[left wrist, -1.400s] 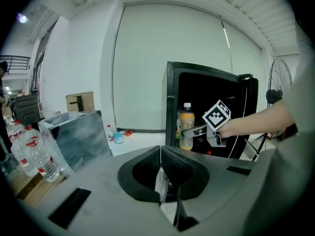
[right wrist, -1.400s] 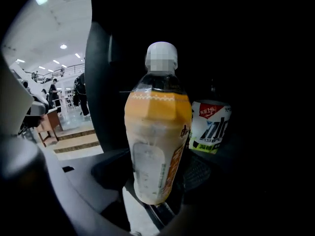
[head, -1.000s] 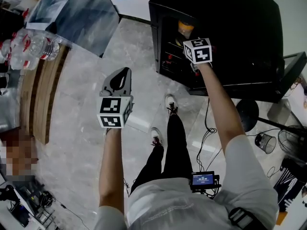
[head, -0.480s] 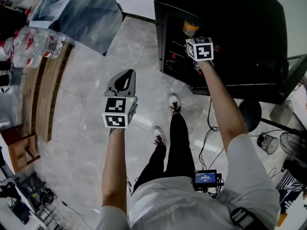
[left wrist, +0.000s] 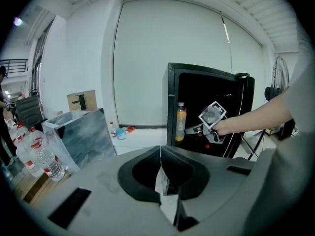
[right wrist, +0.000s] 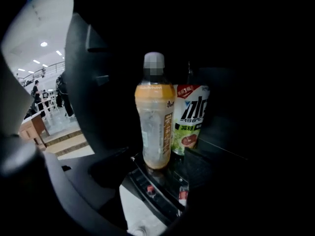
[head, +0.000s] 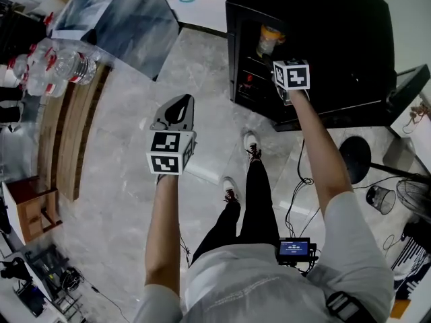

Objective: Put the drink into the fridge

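Note:
An orange drink bottle (head: 267, 40) (right wrist: 156, 127) stands upright on a shelf inside the open black fridge (head: 337, 39) (left wrist: 216, 97). Beside it is a bottle with a green and white label (right wrist: 189, 124). My right gripper (head: 273, 60) (right wrist: 160, 173) is at the fridge opening, just in front of the orange bottle. It is open, with its jaws apart on either side of the bottle's base and not touching it. My left gripper (head: 176, 106) (left wrist: 160, 151) hangs over the floor left of the fridge, shut and empty. The orange bottle (left wrist: 180, 122) also shows in the left gripper view.
A pack of water bottles (head: 57, 66) lies at the left by a wooden bench (head: 64, 133). A grey marbled panel (head: 118, 12) leans at the top left. Right of the fridge are a round stand base (head: 353, 157), cables and a fan (head: 417, 194).
My right gripper has drawn back a little from the orange bottle, which stays upright on the shelf. The left gripper has hardly moved.

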`<state>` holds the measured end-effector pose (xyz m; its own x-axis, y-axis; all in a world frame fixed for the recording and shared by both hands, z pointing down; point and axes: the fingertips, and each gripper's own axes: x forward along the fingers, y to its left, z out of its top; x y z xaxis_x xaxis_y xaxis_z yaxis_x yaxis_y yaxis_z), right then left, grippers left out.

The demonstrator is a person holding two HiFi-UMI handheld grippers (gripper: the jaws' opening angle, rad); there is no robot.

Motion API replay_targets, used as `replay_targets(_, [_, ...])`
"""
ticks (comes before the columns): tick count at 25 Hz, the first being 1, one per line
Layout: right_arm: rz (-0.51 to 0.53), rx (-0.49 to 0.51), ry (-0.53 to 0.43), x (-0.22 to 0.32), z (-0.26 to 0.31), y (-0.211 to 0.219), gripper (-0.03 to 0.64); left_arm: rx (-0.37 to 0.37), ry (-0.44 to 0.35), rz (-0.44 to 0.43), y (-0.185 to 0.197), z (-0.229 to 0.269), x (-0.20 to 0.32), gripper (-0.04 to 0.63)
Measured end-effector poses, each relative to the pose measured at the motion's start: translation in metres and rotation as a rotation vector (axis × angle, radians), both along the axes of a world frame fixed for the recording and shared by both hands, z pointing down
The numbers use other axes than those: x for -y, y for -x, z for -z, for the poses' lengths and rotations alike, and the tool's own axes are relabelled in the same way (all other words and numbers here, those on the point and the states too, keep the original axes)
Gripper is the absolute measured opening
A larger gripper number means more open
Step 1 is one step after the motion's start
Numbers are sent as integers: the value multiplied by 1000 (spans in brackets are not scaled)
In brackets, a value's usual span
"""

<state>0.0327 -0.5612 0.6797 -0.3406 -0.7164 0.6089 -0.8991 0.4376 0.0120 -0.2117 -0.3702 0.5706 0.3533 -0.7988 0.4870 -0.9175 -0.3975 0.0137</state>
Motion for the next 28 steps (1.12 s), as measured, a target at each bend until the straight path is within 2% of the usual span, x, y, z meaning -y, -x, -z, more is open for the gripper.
replay_targets(7, [23,-69,-21,-74,41,-5,229,-65,-59,-9,2,44,-22,12])
replay_targets(10, [-17,-128,-31,-105,70,-18,146,-66,-84,-21,0,62,-32,13])
replay_targets(16, [-41,-201,-109,-156,139,-44,78,-59,-165,-61,-8,107,-36,14])
replay_targets(19, [-35,-219,-140,-188,168,-53,2,-39,-194,-80,-10,121,-46,14])
replay_targets(28, [-36,-159,-263,-264,251,-59,2,-57,-226,-136,-30,147,-75,14])
